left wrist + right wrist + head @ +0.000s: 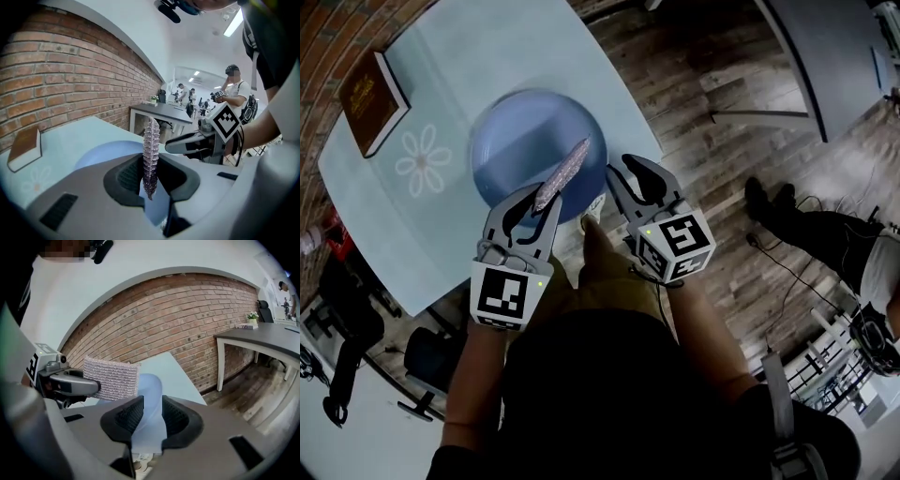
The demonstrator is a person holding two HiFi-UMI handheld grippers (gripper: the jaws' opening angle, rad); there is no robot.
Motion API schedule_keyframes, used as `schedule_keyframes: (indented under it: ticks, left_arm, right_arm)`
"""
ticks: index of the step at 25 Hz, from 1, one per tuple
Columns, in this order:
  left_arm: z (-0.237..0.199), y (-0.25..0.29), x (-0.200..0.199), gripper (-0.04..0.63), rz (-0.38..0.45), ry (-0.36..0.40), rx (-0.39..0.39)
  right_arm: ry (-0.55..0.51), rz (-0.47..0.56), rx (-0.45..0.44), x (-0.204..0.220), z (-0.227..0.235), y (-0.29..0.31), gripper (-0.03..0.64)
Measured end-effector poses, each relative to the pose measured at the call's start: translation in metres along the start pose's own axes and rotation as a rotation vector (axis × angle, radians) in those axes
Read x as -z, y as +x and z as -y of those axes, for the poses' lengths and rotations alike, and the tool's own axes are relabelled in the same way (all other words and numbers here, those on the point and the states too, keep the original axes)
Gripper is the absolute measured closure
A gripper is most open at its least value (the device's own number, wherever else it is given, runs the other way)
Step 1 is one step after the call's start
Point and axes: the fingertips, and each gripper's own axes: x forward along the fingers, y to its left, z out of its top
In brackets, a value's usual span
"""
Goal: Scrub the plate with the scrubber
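Silvery mesh scrubber [151, 154] is clenched in the left gripper [150, 176], with its long axis running straight out past the tips. From the head view we see it only as a thin strip, so its broad face stands upright and it hangs over the near-right part of the blue plate [520, 141], not obviously touching. The right gripper [147, 416] has its pads closed on the plate's right rim, which fills the gap between them. We read that as a hold to steady the plate. The plate sits at the near edge of the pale table [487, 47], right in front of both tools. The left one is the scrubbing arm, and the plate face lies just ahead of and below its jaws. Our call: scrubbing hasn't visibly started, and the next move needs the left wrist rolled so the broad face lies flat. A brown book [373, 98] sits by the table's left corner, well apart.
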Motion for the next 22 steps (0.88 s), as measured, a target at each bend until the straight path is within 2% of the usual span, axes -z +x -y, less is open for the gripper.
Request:
schedule_keyframes:
  ticks: [9,12,22]
  left_arm:
    - [0.025,0.015,0.036,0.512,-0.083,-0.028,0.112]
    - [0.022,0.019,0.044,0.512,-0.095,-0.048,0.115]
    - [0.016,0.035,0.044,0.512,-0.093,-0.051,0.112]
  right_arm:
    - [0.09,-0.065,-0.016,0.033,-0.001,0.019,0.5]
    - [0.142,-0.06,-0.032,0.037,-0.001,0.025,0.502]
    - [0.185,-0.027,0.007,0.034,0.005,0.028,0.526]
